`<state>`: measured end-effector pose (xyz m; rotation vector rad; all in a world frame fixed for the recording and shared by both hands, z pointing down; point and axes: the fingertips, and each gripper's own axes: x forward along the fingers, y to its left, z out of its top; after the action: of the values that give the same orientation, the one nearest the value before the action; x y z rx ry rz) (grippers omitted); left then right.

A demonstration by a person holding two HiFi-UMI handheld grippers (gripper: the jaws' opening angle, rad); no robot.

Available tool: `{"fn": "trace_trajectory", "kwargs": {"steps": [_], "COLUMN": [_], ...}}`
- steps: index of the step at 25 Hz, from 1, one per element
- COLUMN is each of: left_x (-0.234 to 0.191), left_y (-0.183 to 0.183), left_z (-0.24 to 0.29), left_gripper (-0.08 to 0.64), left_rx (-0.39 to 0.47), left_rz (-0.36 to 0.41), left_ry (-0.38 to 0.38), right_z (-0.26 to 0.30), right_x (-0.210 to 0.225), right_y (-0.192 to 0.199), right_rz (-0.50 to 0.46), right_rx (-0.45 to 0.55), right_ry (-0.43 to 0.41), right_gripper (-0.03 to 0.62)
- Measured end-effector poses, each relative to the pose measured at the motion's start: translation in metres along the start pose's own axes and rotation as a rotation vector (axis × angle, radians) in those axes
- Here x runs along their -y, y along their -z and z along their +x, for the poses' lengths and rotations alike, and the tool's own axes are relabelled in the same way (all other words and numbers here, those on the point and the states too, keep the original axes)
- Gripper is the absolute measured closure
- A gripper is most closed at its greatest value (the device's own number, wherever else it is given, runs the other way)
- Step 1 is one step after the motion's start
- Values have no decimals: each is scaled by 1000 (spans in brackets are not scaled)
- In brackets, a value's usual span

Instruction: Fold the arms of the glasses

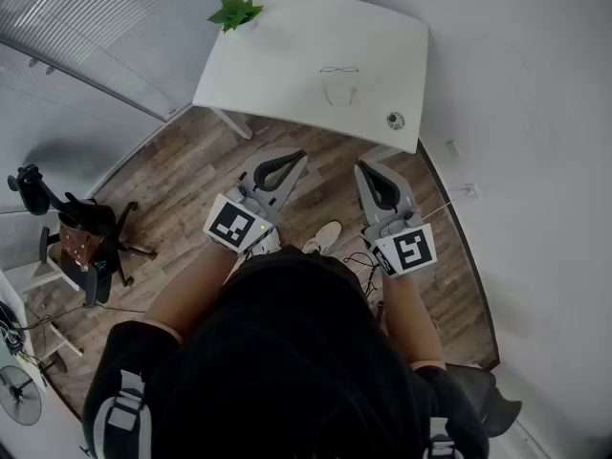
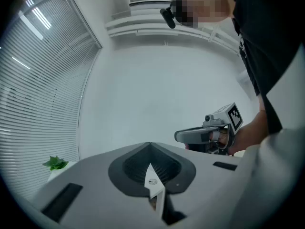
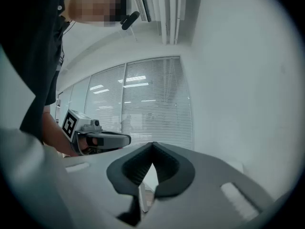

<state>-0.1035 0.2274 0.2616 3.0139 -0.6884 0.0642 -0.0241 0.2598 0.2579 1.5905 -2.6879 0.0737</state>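
A thin-framed pair of glasses (image 1: 338, 80) lies on the white table (image 1: 287, 65) in the head view, its arms spread open toward me. Both grippers are held level in front of my body, well short of the table. The left gripper (image 1: 290, 158) is shut with nothing in it, and so is the right gripper (image 1: 363, 169). In the left gripper view the jaws (image 2: 150, 147) meet at their tips, with the right gripper (image 2: 177, 137) seen beyond them. In the right gripper view the jaws (image 3: 152, 146) are also closed, with the left gripper (image 3: 127, 139) at the left.
A small green plant (image 1: 235, 11) stands at the table's far left corner and a small round object (image 1: 395, 120) near its right front edge. A chair with a bag (image 1: 81, 242) stands on the wood floor at the left. White walls and window blinds (image 3: 152, 99) surround the room.
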Motion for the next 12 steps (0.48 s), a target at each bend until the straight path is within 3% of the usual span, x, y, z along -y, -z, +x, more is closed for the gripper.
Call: {"fn": "trace_trajectory", "kwargs": {"steps": [12], "left_x": [-2], "left_y": [4], "left_z": [-20], "left_gripper": [551], "left_rx": [-8], "left_rz": [-28], "left_ry": [21], "right_z": [3], "right_x": [-22], "right_y": [1], "right_rz": [-6], "right_rx": [-15], "right_ry": [22], "right_gripper": [581]}}
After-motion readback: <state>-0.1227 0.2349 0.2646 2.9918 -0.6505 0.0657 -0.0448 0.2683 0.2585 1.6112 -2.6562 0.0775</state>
